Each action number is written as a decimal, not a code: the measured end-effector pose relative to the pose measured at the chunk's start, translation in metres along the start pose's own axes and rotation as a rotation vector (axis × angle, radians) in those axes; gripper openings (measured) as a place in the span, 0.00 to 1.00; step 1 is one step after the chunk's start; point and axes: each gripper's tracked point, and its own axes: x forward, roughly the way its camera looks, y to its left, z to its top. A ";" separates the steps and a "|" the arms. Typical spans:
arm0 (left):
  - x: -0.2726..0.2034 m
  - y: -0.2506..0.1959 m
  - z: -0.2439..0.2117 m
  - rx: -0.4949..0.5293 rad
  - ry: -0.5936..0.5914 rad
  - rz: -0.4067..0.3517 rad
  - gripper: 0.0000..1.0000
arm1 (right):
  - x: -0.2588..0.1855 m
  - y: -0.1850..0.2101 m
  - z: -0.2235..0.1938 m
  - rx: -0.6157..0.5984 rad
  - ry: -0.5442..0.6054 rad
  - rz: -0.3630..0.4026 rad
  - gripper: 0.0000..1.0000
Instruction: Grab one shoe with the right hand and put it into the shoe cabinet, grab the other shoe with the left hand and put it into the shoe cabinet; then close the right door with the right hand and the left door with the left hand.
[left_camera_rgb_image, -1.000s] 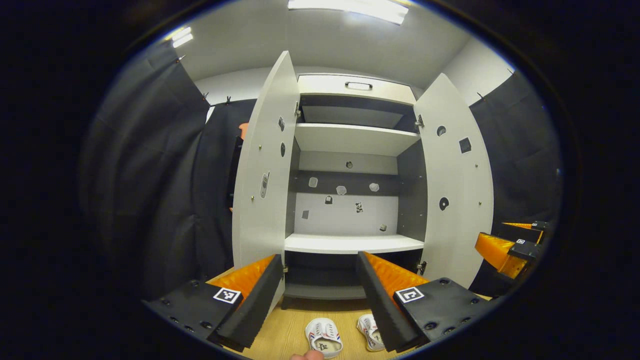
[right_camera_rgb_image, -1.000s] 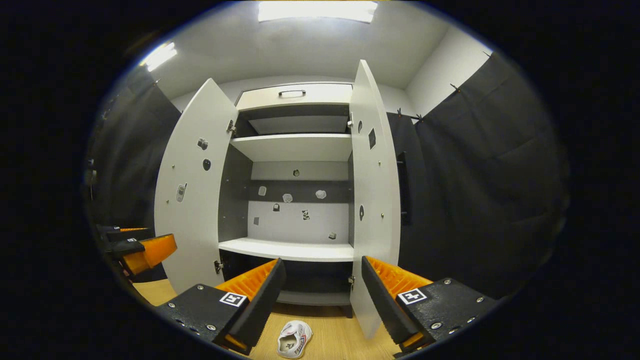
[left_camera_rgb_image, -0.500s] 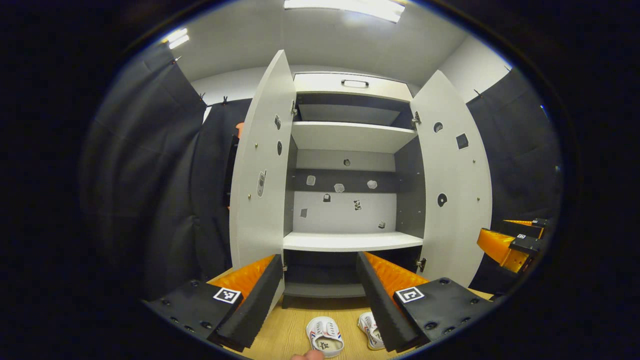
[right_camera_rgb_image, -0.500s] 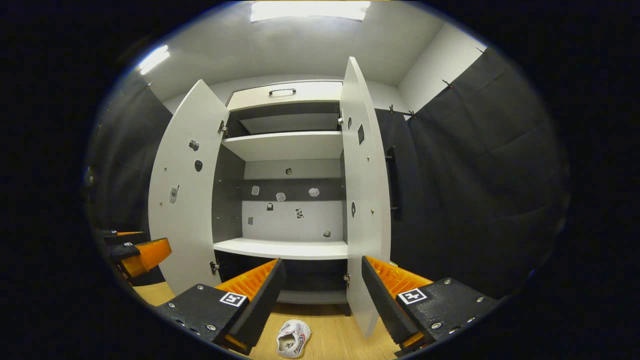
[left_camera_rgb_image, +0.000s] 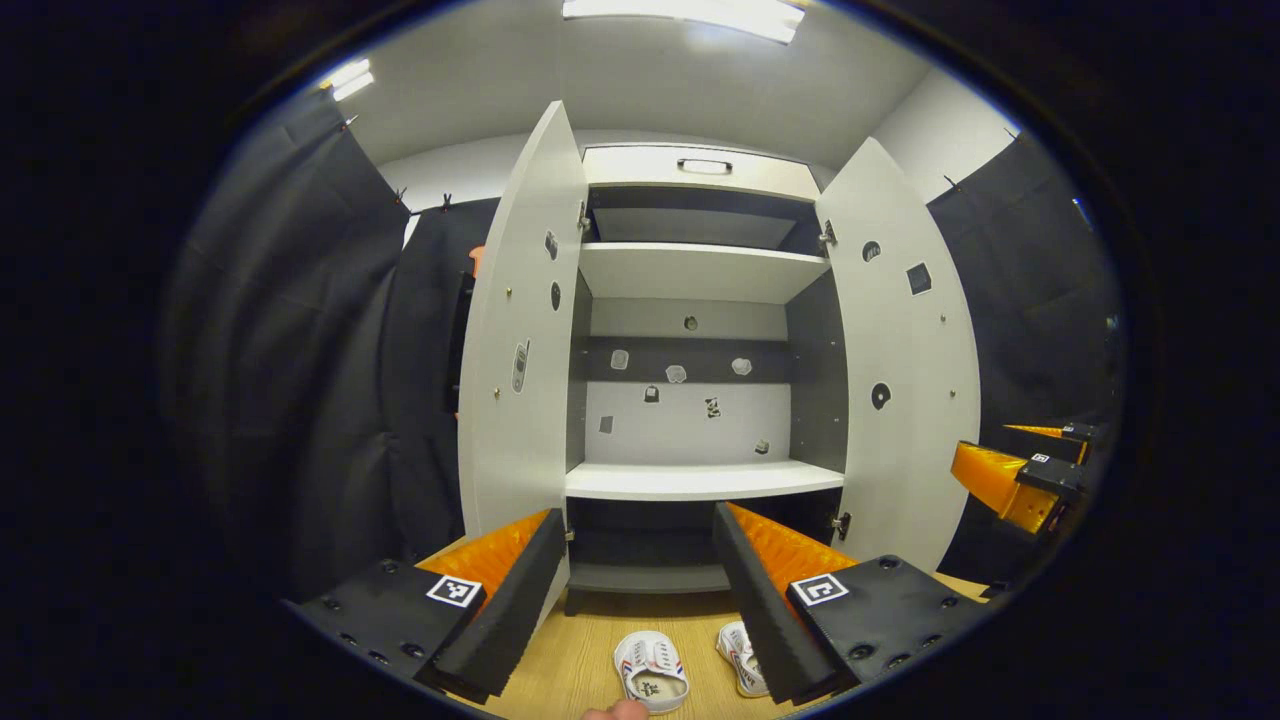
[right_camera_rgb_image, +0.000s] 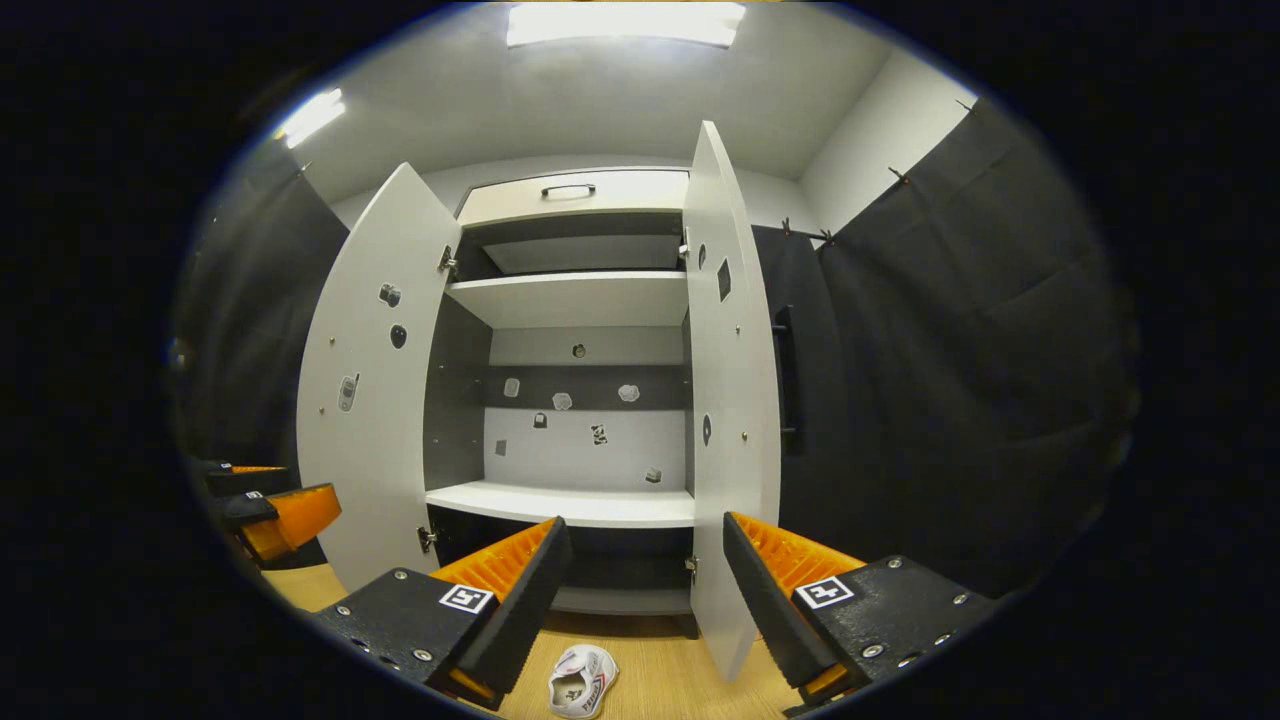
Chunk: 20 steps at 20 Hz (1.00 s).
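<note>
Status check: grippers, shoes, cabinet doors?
Left gripper and right gripper open, empty. Both shoes on floor before cabinet. Left door and right door open; nothing blocking.

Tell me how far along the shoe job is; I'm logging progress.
Nothing looks done yet. Both shoes sit on the wooden floor before the cabinet, its shelves bare, and the left door and right door stand open. The left gripper and right gripper hold nothing, jaws open. Left: both grabs, placements and door closings.
</note>
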 end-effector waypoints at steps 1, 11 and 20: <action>-0.001 -0.001 0.000 0.002 0.000 0.002 0.96 | 0.001 0.001 0.003 -0.005 -0.007 0.006 0.94; -0.003 -0.004 -0.001 -0.024 0.001 0.007 0.96 | 0.044 0.022 -0.045 -0.144 -0.002 0.057 0.94; -0.006 0.009 -0.004 -0.020 0.007 0.045 0.96 | 0.064 0.063 -0.231 -0.186 0.361 0.130 0.94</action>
